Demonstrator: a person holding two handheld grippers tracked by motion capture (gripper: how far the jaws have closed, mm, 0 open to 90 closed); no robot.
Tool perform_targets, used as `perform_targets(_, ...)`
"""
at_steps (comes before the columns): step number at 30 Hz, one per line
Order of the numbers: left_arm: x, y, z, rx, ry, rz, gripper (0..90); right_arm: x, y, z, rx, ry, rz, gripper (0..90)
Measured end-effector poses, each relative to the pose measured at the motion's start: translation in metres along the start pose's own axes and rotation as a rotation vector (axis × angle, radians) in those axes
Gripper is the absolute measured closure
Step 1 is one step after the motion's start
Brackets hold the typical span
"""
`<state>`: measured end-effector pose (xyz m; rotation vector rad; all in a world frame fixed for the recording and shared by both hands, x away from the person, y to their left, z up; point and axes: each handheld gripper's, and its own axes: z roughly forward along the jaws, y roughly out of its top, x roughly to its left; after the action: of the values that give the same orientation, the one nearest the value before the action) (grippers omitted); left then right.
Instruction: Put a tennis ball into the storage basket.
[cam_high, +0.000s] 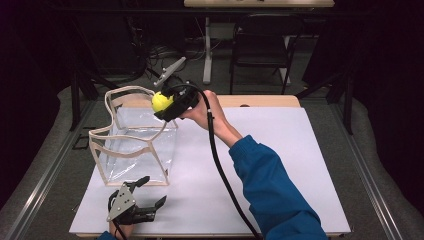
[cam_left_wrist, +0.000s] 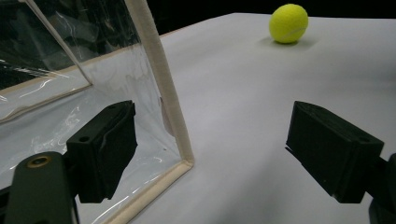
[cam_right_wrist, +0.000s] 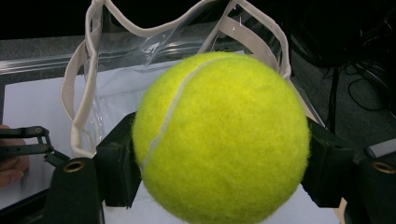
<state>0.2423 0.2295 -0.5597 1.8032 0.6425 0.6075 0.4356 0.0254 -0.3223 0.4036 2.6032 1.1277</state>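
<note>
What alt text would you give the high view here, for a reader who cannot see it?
The right gripper, held in a hand with a blue sleeve, grips a yellow tennis ball above the open top of a clear plastic bag with cream trim. The bag stands on a white table. The left gripper rests open near the bag's front corner.

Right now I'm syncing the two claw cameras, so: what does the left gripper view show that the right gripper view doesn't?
Left gripper view: the open left claw beside the bag's bottom corner, and a loose ball lying on the table. Right gripper view: the right claw shut on a tennis ball, the bag's handles, floor cables. Shared: the clear bag and white table.
</note>
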Motion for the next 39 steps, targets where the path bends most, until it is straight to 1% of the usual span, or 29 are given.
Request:
perform_targets(4, 0.000, 0.000, 0.001, 0.002, -0.004, -0.001, 15.9, 0.002, 0.004, 0.008, -0.004, 0.018, 0.002, 26.6)
perform_targets(5, 0.000, 0.000, 0.000, 0.000, -0.003, 0.000, 15.9, 0.002, 0.005, 0.011, 0.000, 0.022, -0.003, 26.7)
perform_targets(7, -0.001, 0.000, -0.001, -0.007, -0.001, 0.000, 15.9, 0.005, 0.008, 0.016, 0.030, 0.010, -0.022, 26.7)
perform_targets(8, 0.000, 0.000, -0.001, -0.009, 0.001, -0.003, 15.9, 0.006, 0.010, 0.016, 0.034, 0.009, -0.032, 26.7)
perform_targets(9, 0.000, 0.000, 0.000, -0.005, -0.002, 0.000, 15.9, 0.006, 0.012, 0.017, 0.032, 0.015, -0.032, 26.7)
perform_targets(10, 0.000, 0.000, -0.001, -0.006, 0.000, -0.001, 16.0, 0.007, 0.015, 0.016, 0.031, 0.010, -0.035, 26.7)
perform_targets(12, -0.001, 0.001, -0.001, -0.014, 0.001, 0.002, 15.9, 0.007, 0.019, 0.016, 0.029, 0.013, -0.034, 26.7)
perform_targets(14, -0.001, 0.001, 0.000, -0.006, -0.004, 0.002, 15.9, 0.006, 0.024, 0.017, 0.048, -0.003, -0.044, 26.7)
perform_targets(16, -0.001, 0.001, 0.000, -0.007, -0.002, -0.003, 15.9, 0.005, 0.027, 0.017, 0.038, 0.000, -0.032, 26.7)
perform_targets(21, 0.000, 0.001, -0.001, -0.010, -0.001, -0.001, 15.9, 0.003, 0.031, 0.022, 0.058, -0.011, -0.037, 26.7)
perform_targets(24, 0.000, 0.000, -0.001, -0.007, -0.001, -0.004, 15.9, 0.002, 0.032, 0.024, 0.063, -0.007, -0.027, 26.7)
perform_targets(28, 0.000, 0.001, -0.001, -0.009, -0.003, -0.003, 15.9, 0.002, 0.034, 0.030, 0.080, -0.007, -0.035, 26.7)
perform_targets(29, 0.000, 0.001, -0.001, -0.009, -0.002, -0.003, 15.9, 0.002, 0.035, 0.031, 0.076, -0.006, -0.030, 26.7)
perform_targets(31, 0.000, 0.001, -0.002, -0.012, -0.002, -0.003, 15.9, 0.002, 0.035, 0.035, 0.078, 0.006, -0.025, 26.7)
perform_targets(35, 0.000, 0.000, -0.001, -0.008, -0.010, -0.004, 15.9, 0.004, 0.037, 0.042, 0.105, -0.007, -0.044, 26.7)
perform_targets(37, -0.001, 0.001, -0.002, -0.013, -0.004, -0.003, 15.9, 0.005, 0.038, 0.044, 0.103, 0.003, -0.037, 26.7)
perform_targets(39, 0.000, 0.001, -0.002, -0.017, -0.004, -0.001, 15.9, 0.008, 0.038, 0.049, 0.123, -0.003, -0.050, 26.7)
